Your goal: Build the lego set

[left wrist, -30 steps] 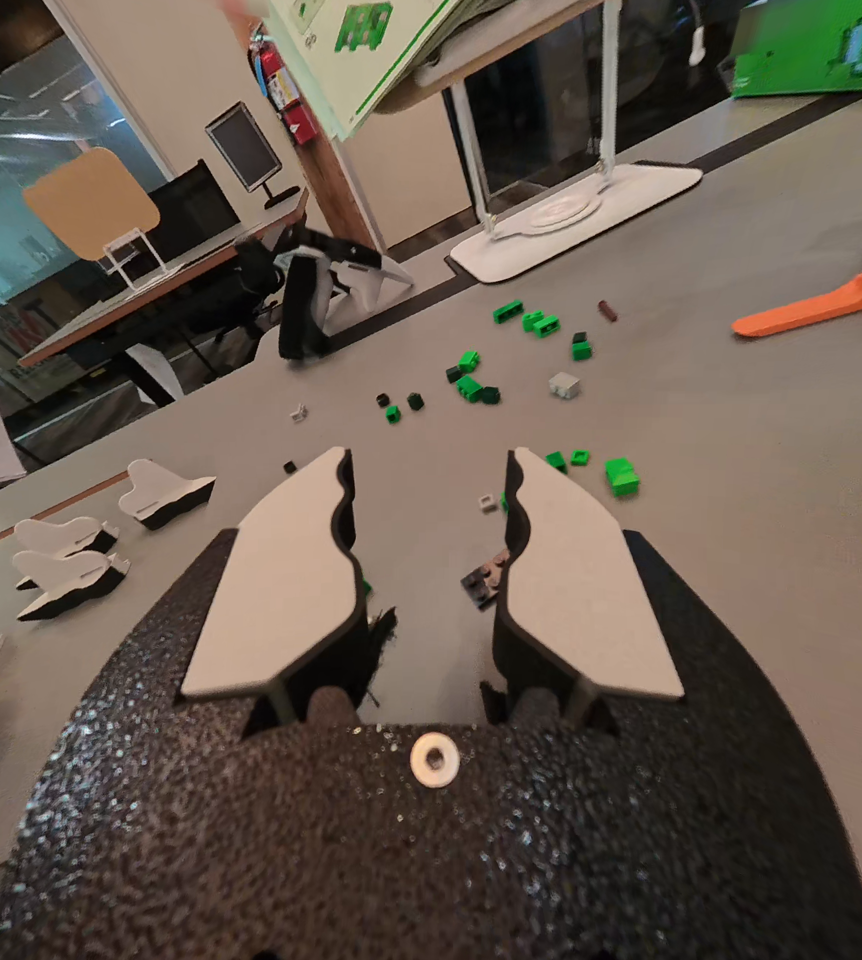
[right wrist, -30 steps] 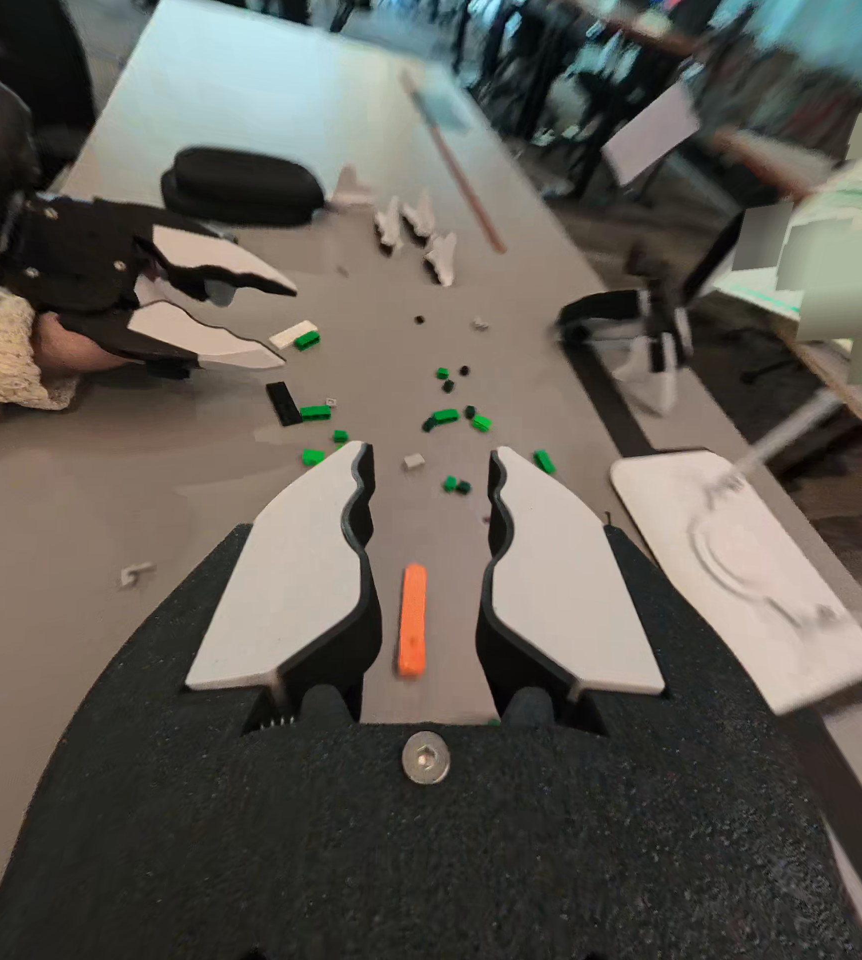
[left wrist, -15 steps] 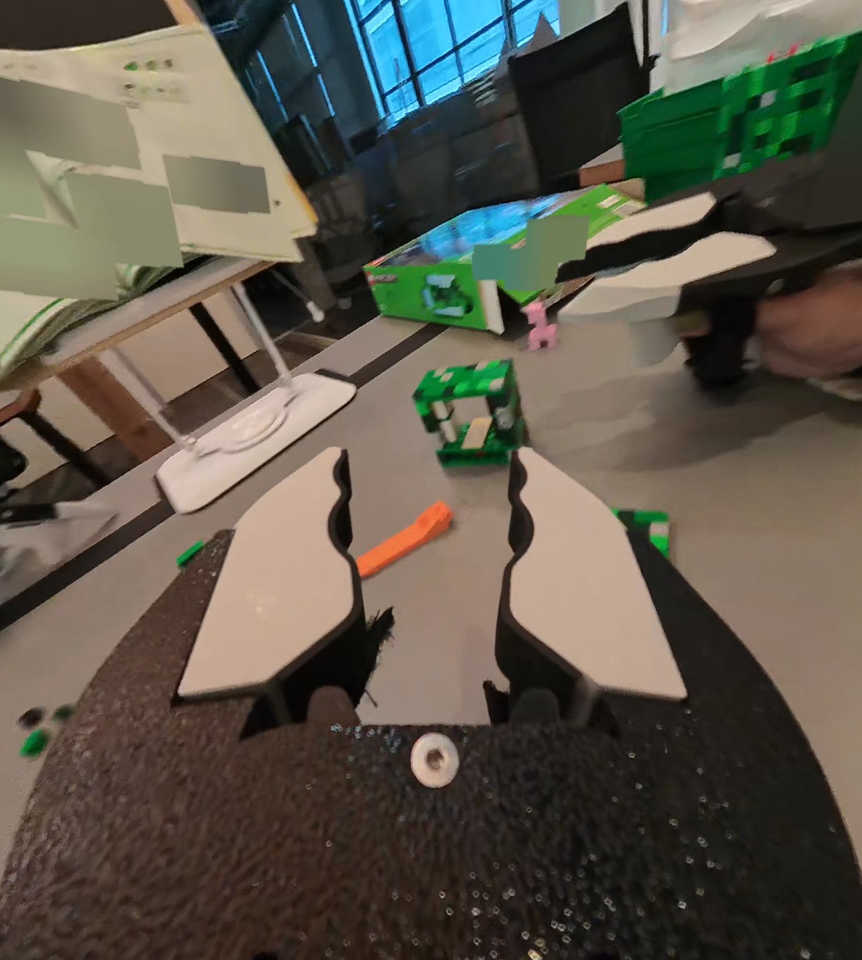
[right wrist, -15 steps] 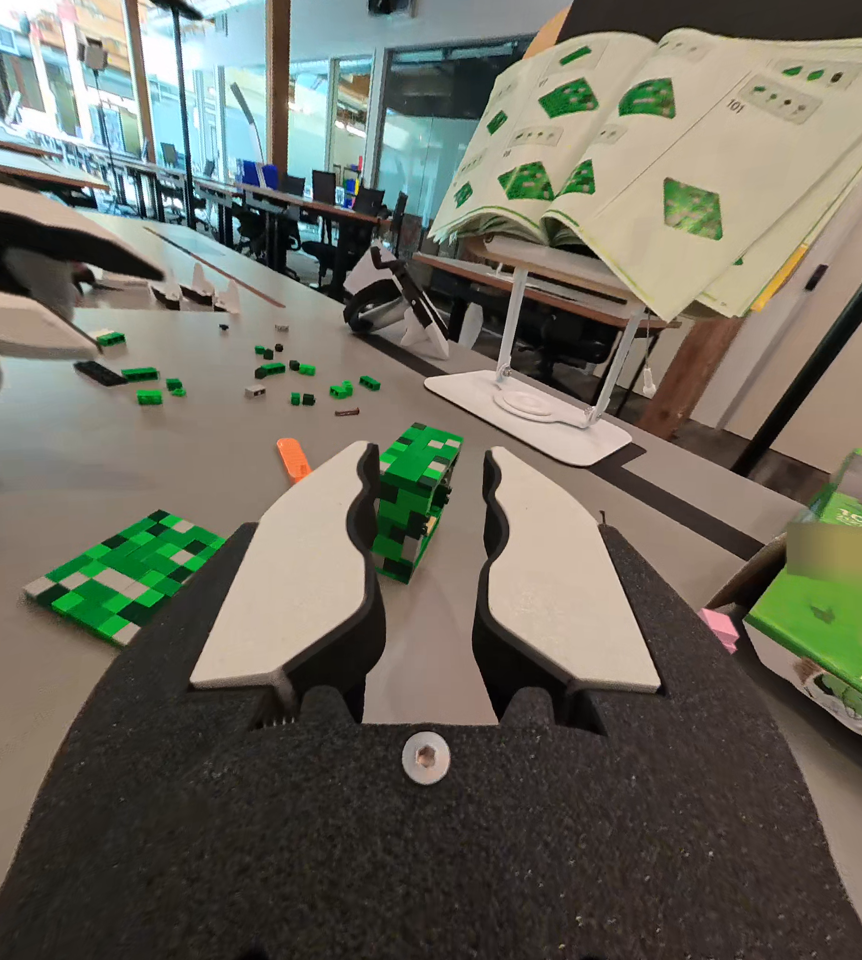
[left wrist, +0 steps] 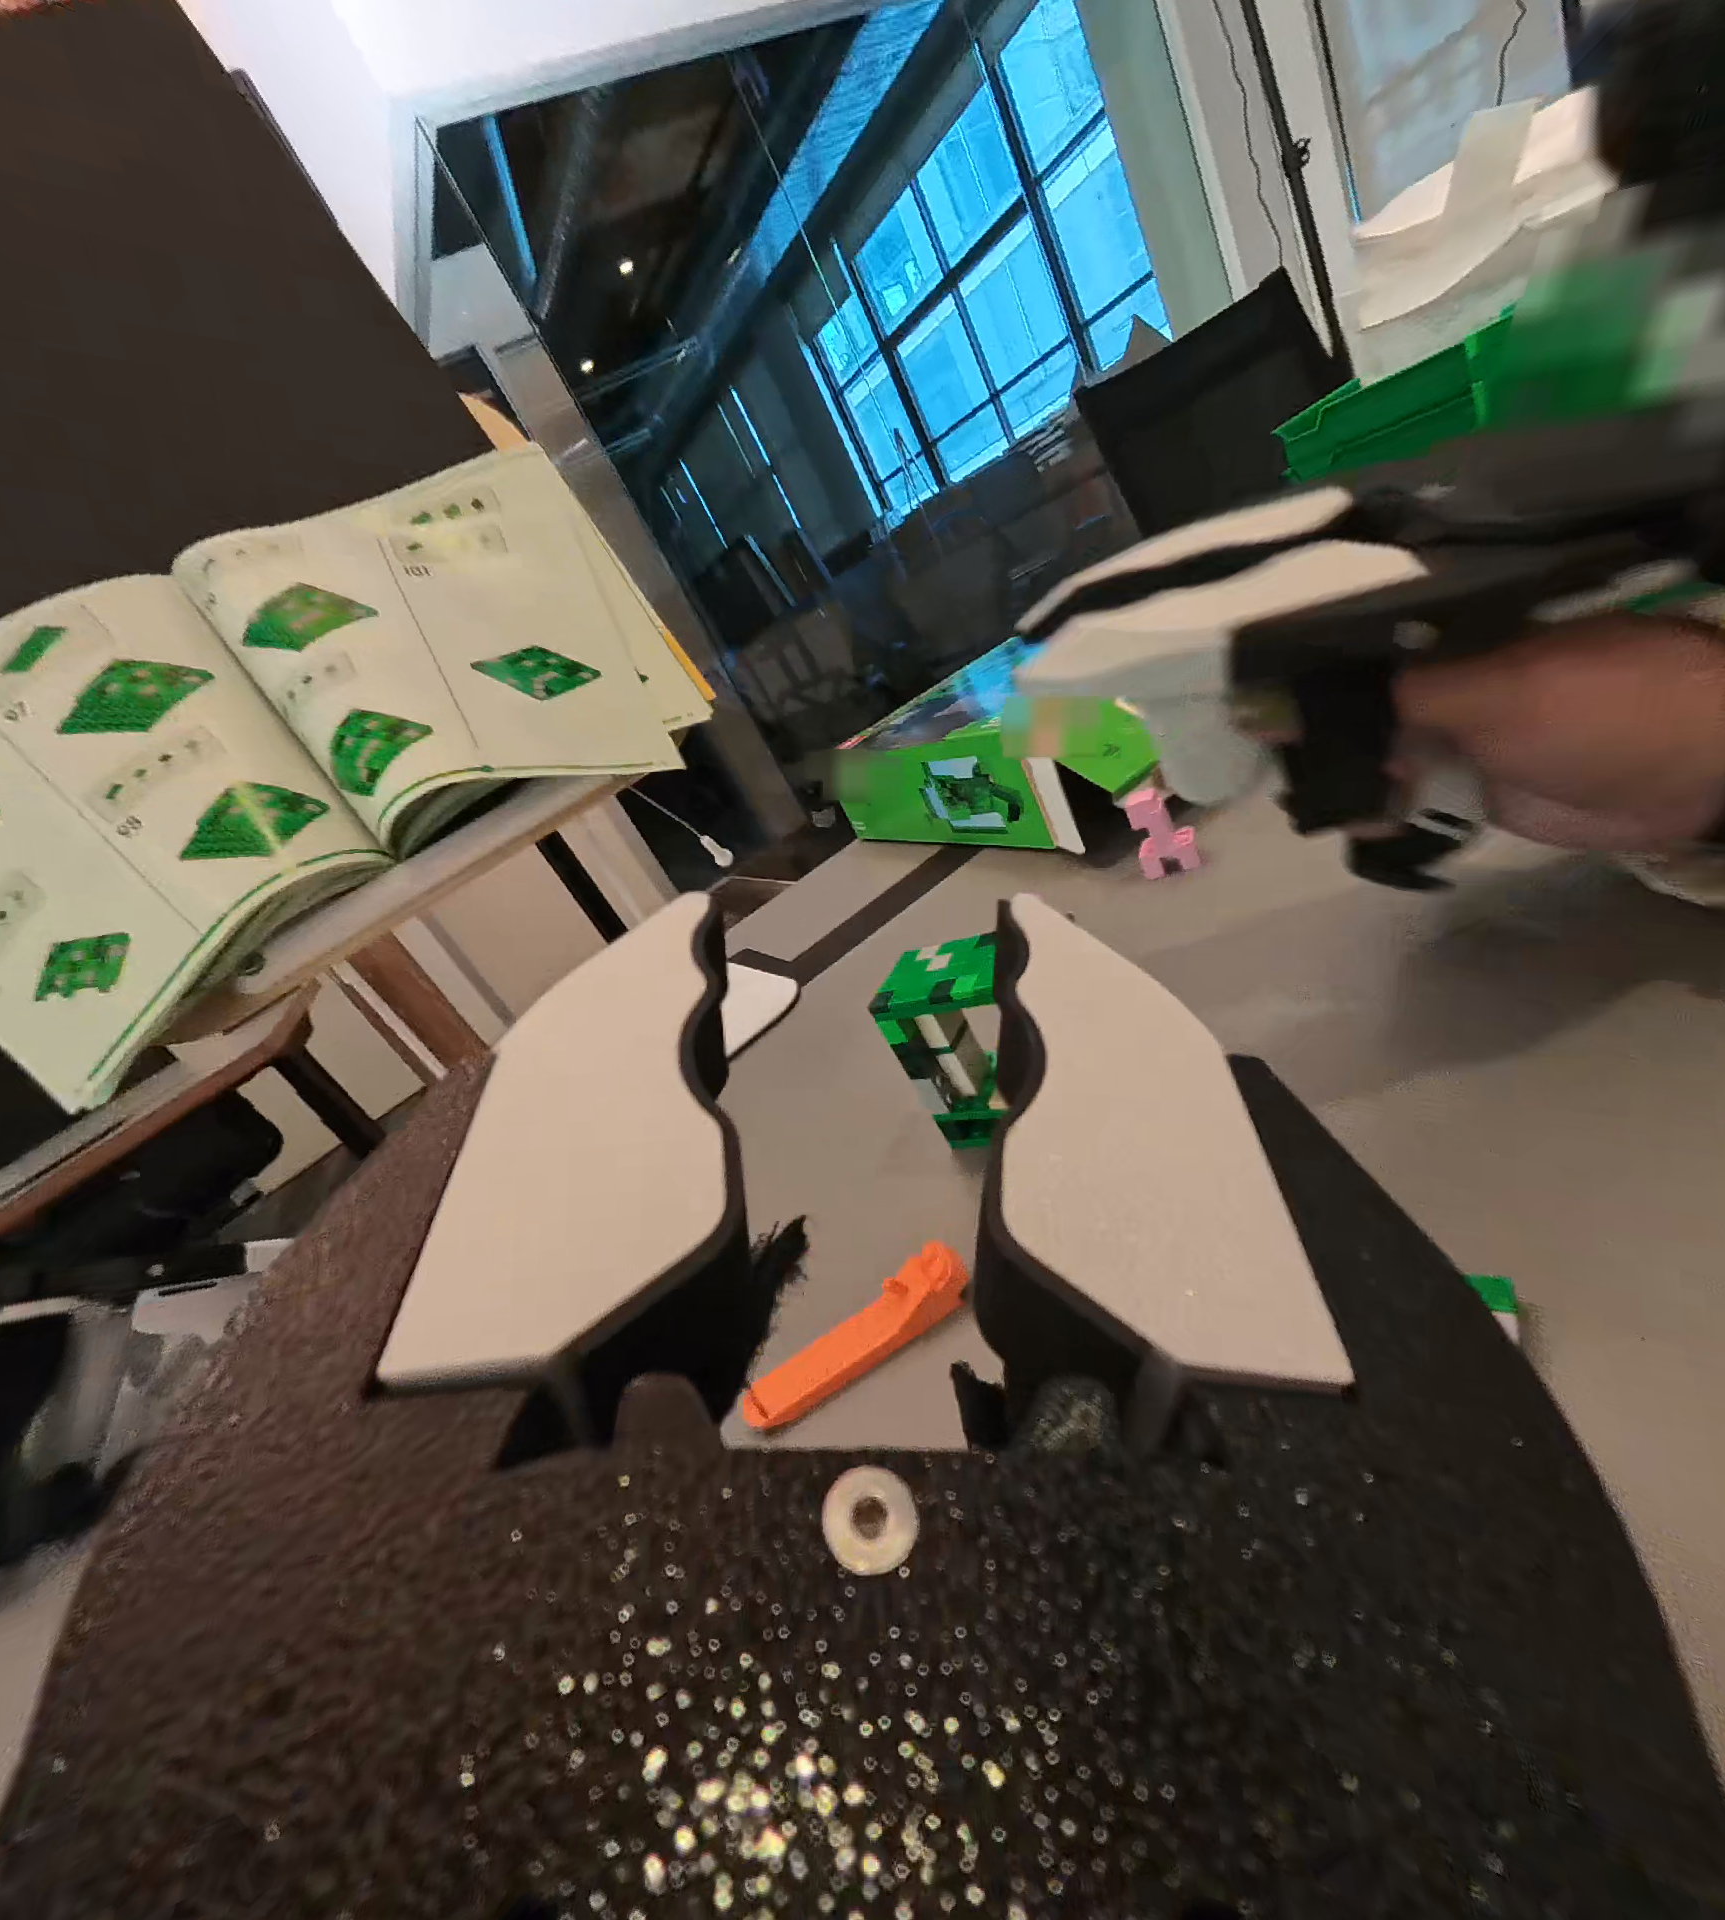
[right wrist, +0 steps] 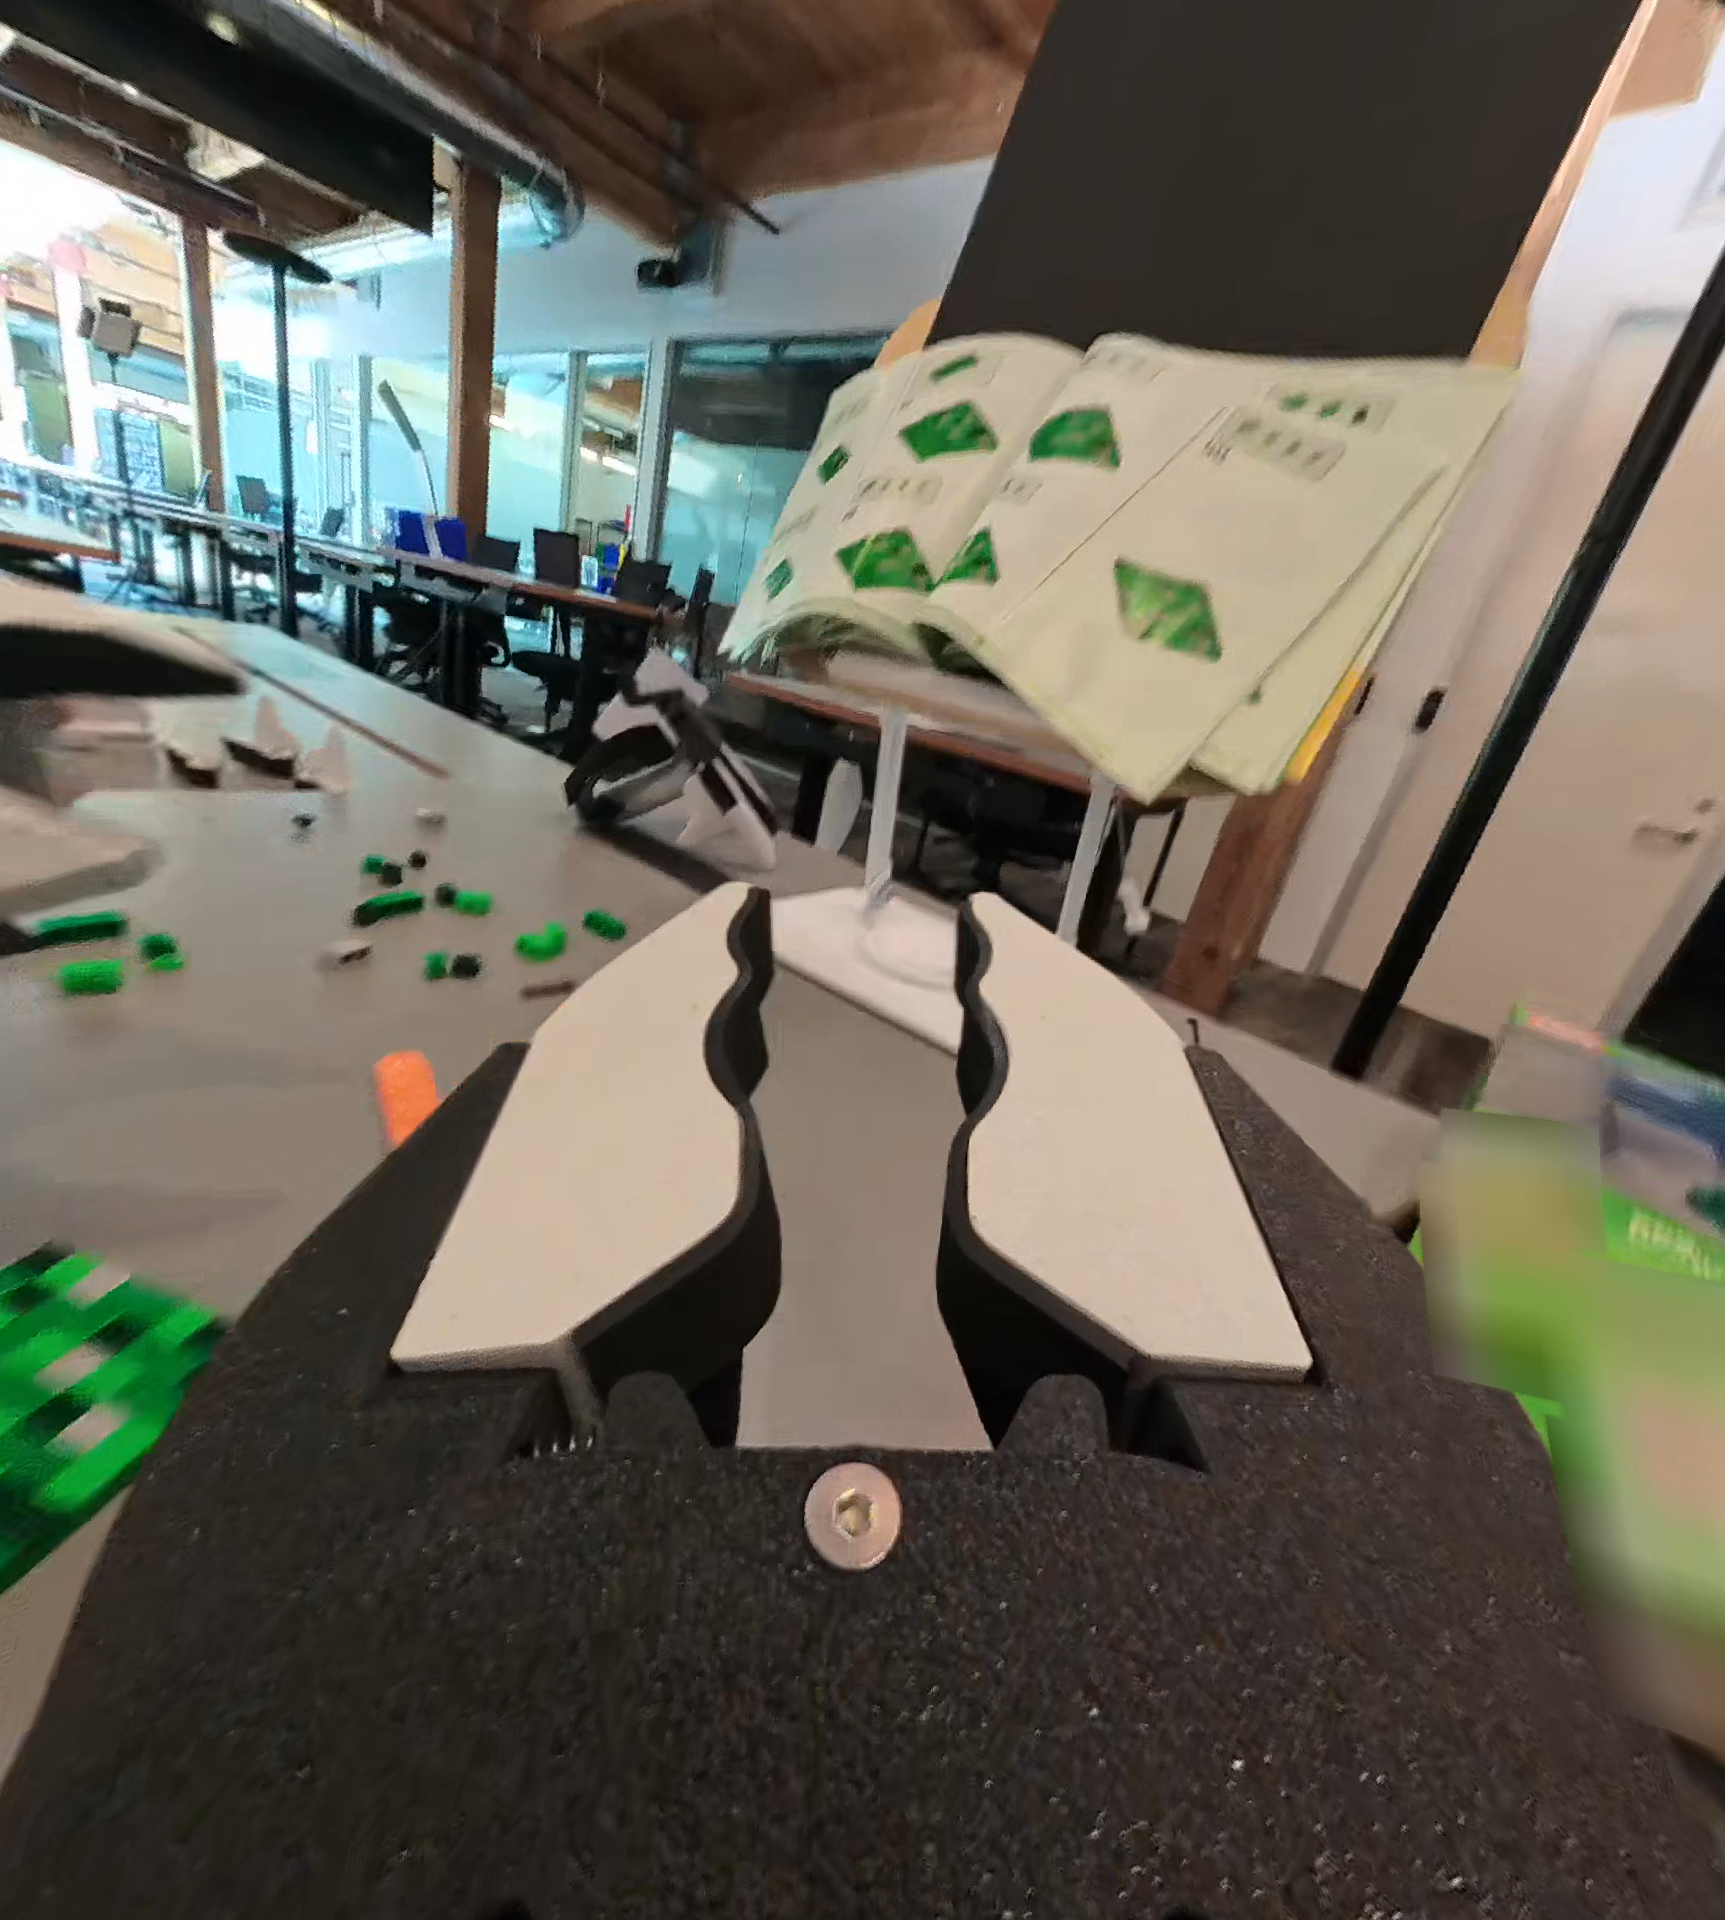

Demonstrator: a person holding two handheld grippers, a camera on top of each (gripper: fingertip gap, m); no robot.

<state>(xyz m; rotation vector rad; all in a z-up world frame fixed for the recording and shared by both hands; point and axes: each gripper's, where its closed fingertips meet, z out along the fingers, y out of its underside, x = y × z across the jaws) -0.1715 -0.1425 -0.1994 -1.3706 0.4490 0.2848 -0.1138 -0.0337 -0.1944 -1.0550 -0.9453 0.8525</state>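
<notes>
A green block-shaped lego build (left wrist: 941,1039) stands upright on the grey table, partly behind the right finger of my left gripper (left wrist: 858,925), which is open, empty and held above the table. An orange brick separator (left wrist: 853,1340) lies below and between its fingers. My right gripper (right wrist: 863,914) is open and empty above the table; it also shows at the upper right of the left wrist view (left wrist: 1034,649). A flat green lego plate (right wrist: 16,1392) lies at its lower left. Several loose green bricks (right wrist: 390,909) are scattered further left. The separator's end (right wrist: 403,1086) shows beside the right gripper.
An open instruction booklet (left wrist: 245,717) sits on a clear stand with a white base (right wrist: 879,961). A green set box (left wrist: 951,795) and a small pink figure (left wrist: 1164,836) are at the far table edge. A spare gripper (right wrist: 671,769) and loose finger parts (right wrist: 266,743) lie further back. The flat green lego plate (right wrist: 16,1392) is about 12 cm from my left fingertips.
Both grippers have swung round from the loose bricks towards the booklet and box. The right gripper has turned further right, so the green build has left its view. Both jaws stayed open.
</notes>
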